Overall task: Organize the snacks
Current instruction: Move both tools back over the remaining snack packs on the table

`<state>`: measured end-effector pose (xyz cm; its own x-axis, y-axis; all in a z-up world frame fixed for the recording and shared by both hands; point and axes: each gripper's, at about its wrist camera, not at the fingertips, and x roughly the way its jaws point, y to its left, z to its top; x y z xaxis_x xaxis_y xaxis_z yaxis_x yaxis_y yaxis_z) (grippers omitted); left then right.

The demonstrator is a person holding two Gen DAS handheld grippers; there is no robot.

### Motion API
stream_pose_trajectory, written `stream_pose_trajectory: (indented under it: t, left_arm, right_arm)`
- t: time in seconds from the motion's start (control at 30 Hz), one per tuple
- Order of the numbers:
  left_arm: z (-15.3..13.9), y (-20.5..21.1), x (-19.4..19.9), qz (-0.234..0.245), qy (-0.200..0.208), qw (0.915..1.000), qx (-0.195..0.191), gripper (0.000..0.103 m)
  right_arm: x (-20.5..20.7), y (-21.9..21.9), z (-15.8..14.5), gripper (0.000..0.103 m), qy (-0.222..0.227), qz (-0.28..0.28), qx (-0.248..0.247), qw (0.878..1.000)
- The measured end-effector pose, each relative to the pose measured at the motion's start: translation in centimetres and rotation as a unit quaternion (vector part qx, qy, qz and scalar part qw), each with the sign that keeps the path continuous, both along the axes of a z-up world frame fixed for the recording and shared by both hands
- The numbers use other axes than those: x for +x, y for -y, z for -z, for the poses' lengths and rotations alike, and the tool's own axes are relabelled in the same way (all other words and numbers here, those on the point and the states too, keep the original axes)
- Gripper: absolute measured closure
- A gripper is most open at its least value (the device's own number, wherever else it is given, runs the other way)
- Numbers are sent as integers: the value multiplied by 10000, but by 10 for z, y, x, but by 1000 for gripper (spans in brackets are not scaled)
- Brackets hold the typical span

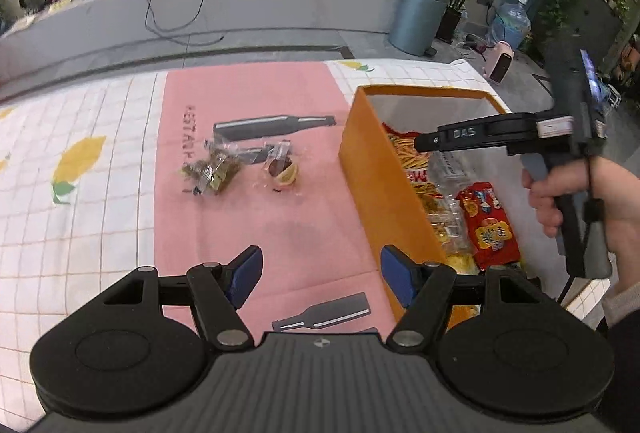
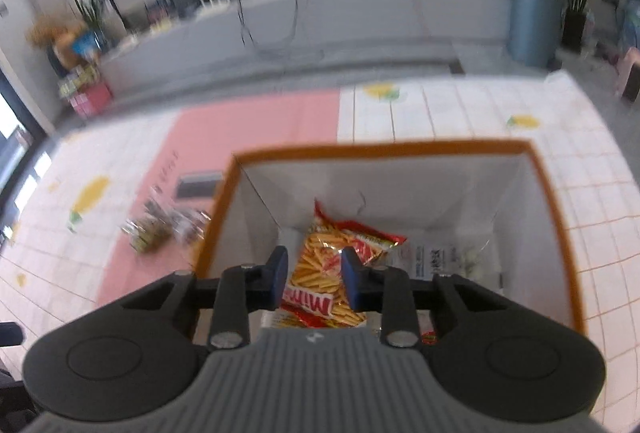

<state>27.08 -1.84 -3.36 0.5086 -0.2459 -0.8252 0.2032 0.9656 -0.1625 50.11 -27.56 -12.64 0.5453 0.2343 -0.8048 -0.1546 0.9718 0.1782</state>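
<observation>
Orange box (image 2: 560,233), right gripper (image 2: 314,279) above, parted, empty

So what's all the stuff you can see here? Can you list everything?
Box: one, orange outside, white inside, on the cloth's right part.
Fry-picture bag: one, red and yellow, inside the box.
Small red packet: one, red, in the box's near end.
Clear wrapped snacks: a few, see-through, in the box; count unclear.
Greenish snack pack: one, clear wrapper, on the pink mat.
Round snack pack: one, brown and yellow, beside it on the mat.
Pink mat: one, on the tablecloth.
Tablecloth: one, white checks with lemons.
Bin: one, grey-blue, on the floor behind.
Left gripper: fingers open, above the mat.
Right gripper: fingers apart, empty, over the box.
</observation>
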Motion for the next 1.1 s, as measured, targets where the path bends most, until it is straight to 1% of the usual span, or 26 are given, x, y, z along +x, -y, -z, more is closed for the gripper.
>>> stream_pose_trajectory:
  t: [0.1,0.17,0.27,0.33,0.47,0.53,0.6,0.7,0.8,0.87,0.93,0.97,1.0,1.03,1.1]
  left_arm:
    - [9,-8,7,-45,-93,9999,-84,23]
    - [12,-13,8,-66,-125,9998,-116,23]
    - [17,-18,11,-107,-184,9997,-141,23]
    - [20,-20,12,-144,-236,9995,-145,23]
    - [22,-19,11,-123,-270,9995,-143,23]
    - [20,-18,9,-90,-241,9996,-143,23]
    - [16,-19,6,-83,-201,9996,-160,23]
    - [10,-22,5,-113,-107,9997,-169,23]
    - [5,-28,1,-173,1,9998,-109,23]
    - [2,-32,1,-226,42,9997,-100,23]
    - [-1,-41,1,-325,78,9993,-140,23]
    - [-2,-45,0,-375,95,9991,-162,23]
    - [-3,-50,0,-425,109,9989,-181,23]
    - [-4,-56,0,-467,125,9986,-198,23]
    - [-5,-66,0,-583,194,9979,-216,23]
  right_arm:
    - [12,-6,17,78,-258,-38,-311,9992]
    - [17,-7,27,83,-322,-51,-434,9985]
    - [22,-8,33,84,-406,-119,-277,9987]
    - [24,-10,36,84,-378,-271,-170,9988]
    - [27,-19,38,85,-273,-621,-320,9972]
    - [27,-17,35,84,-281,-640,-315,9971]
    - [22,-11,30,82,-252,-451,-232,9984]
    - [7,1,14,81,-3,-114,-83,9999]
    - [-17,7,-8,80,244,16,-20,9997]
    - [-35,4,-25,76,395,4,-18,9992]
    - [-54,-3,-40,65,593,-23,-1,9982]
    - [-64,-7,-49,62,710,-25,36,9975]
    - [-73,-10,-57,54,825,-18,83,9966]
    - [-83,-17,-66,43,985,0,133,9951]
    - [-100,-31,-78,34,1265,38,190,9918]
